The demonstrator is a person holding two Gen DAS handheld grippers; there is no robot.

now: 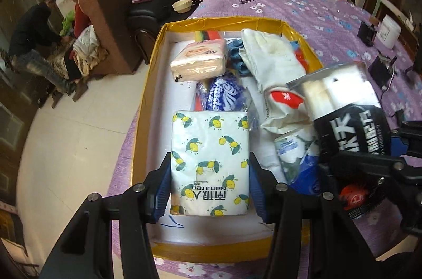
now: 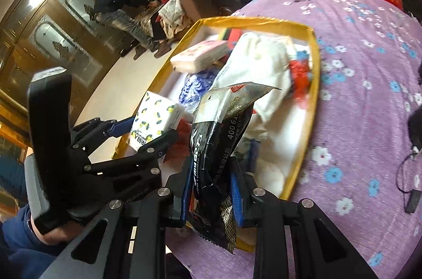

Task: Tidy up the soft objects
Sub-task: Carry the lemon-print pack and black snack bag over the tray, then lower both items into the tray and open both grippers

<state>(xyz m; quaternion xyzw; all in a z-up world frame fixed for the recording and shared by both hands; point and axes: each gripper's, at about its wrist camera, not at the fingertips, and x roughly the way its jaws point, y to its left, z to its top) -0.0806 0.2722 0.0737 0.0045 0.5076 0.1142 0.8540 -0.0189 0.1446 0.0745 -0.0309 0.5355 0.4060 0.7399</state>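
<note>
Left tongs [image 1: 210,189] pinch the white lemon-printed tissue pack [image 1: 210,163] by its long sides, at the near end of the shallow yellow-rimmed cardboard box [image 1: 147,83]. Right tongs [image 2: 211,196] clamp the black glossy plastic pouch [image 2: 224,147], held upright over the box's near right rim. Farther inside the box: blue-and-white tissue packet [image 1: 224,94], white fabric glove [image 1: 274,60], then pink tissue pack [image 1: 199,60] toward the far left. The box sits on a purple flowered worktop [image 1: 303,4].
</note>
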